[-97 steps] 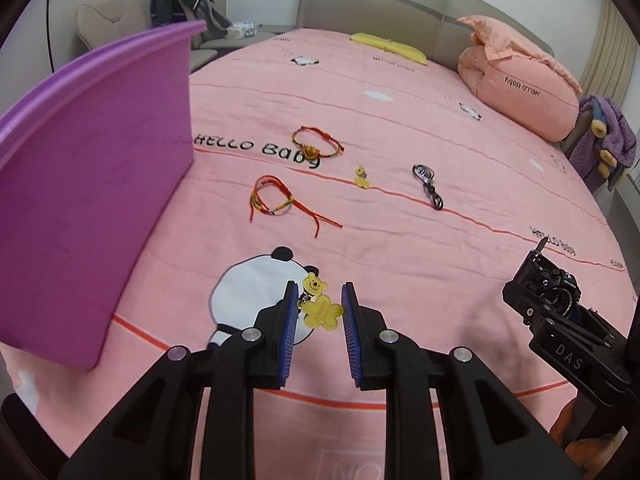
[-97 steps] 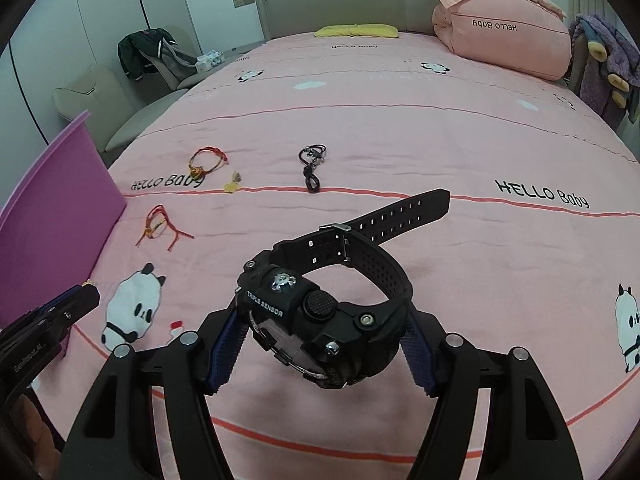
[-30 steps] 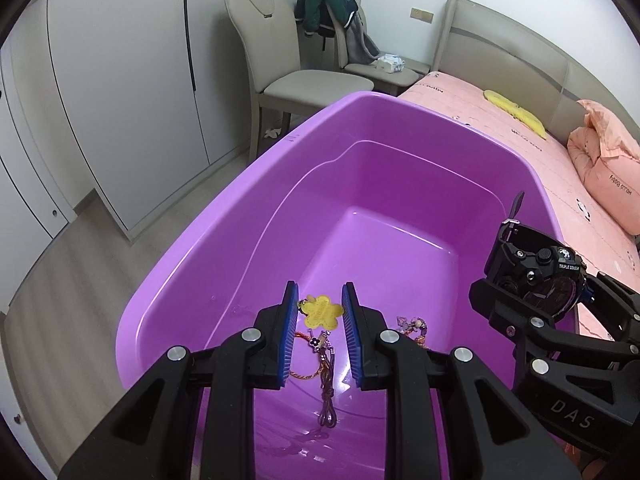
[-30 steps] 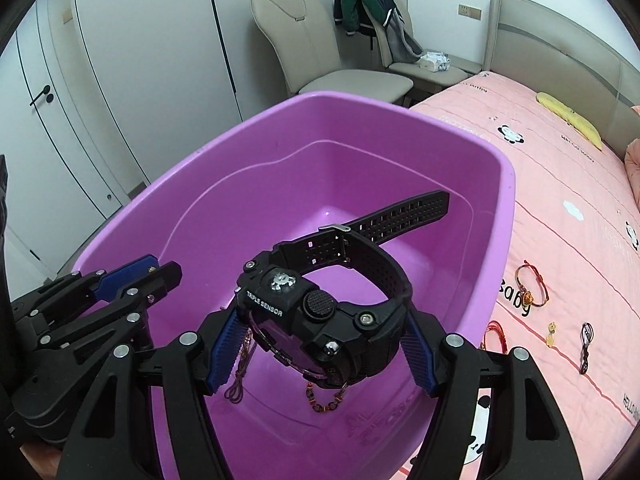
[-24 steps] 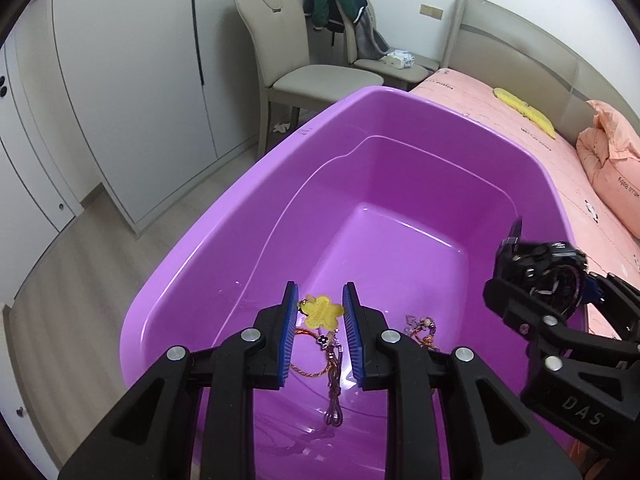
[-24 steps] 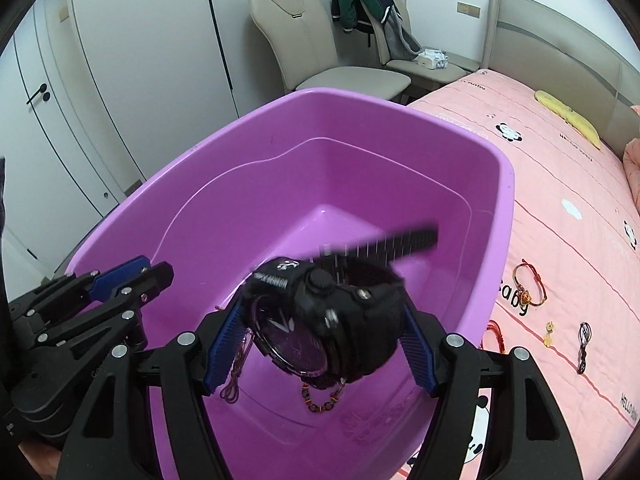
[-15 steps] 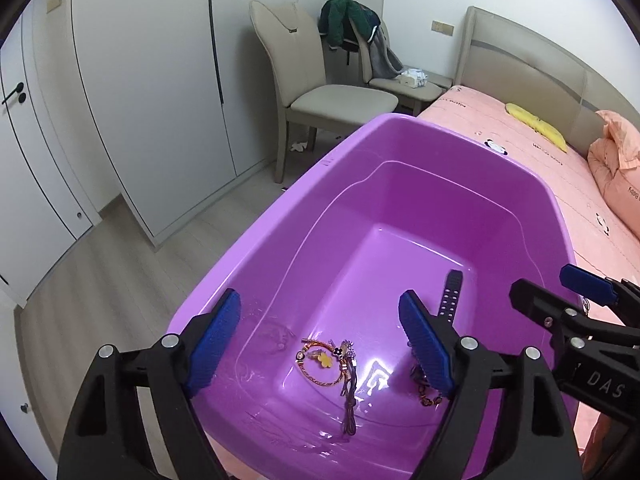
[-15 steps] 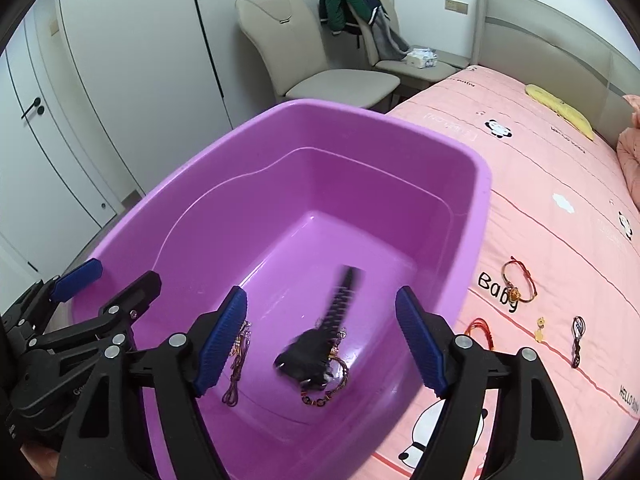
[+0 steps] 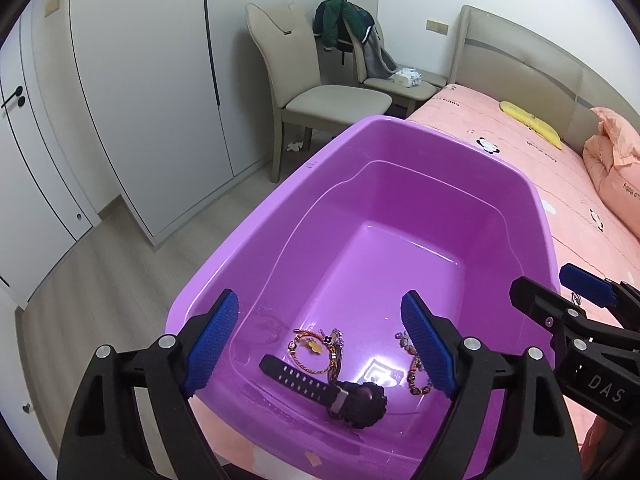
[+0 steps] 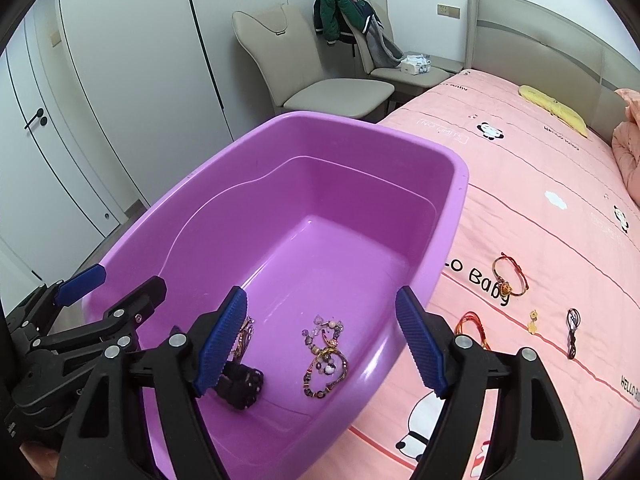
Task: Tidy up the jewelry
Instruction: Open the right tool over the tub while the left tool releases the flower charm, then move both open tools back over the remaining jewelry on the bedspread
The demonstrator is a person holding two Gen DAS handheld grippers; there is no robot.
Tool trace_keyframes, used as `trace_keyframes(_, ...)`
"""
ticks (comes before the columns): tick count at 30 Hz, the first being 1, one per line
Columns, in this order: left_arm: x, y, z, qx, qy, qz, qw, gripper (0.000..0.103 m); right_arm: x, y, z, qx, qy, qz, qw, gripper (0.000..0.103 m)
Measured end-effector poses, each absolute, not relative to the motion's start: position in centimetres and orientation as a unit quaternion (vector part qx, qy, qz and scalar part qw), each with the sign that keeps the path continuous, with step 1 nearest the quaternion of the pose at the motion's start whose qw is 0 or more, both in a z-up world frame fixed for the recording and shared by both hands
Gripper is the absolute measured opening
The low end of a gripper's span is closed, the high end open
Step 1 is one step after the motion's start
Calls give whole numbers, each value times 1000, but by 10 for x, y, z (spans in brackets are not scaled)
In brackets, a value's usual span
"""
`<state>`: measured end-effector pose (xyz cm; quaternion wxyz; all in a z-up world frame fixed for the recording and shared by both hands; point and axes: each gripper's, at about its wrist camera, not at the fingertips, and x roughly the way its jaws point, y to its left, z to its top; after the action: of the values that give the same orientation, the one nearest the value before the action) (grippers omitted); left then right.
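While both claws hang over the purple plastic tub (image 9: 532,216), the left claw (image 9: 322,344) and right claw (image 10: 320,336) gape wide, empty. The black rubber-strapped watch (image 9: 332,390) lies on the tub floor beside beaded bracelets (image 10: 326,354) — a red cord bracelet (image 10: 510,276) sits on the pink bed (image 10: 560,200).

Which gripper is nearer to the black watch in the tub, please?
Left. The left gripper hovers right over the black watch; the right gripper sits beside it, toward the bed.
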<state>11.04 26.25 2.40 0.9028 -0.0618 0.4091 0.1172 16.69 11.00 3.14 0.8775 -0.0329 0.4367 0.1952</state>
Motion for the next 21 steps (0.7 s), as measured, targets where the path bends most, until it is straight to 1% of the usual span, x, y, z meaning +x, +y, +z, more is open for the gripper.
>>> trace_keyframes(10,92,247,34,-53,408,105,905,82,142,85,42,-14,427,189,884,73)
trace_keyframes(12,88,243,37,-52,406,101,907,85,136,79,44,-11,424,186,886,73)
trace_keyframes(21,76,219,43,-41,404,81,910,85,107,46,49,4,415,166,895,73)
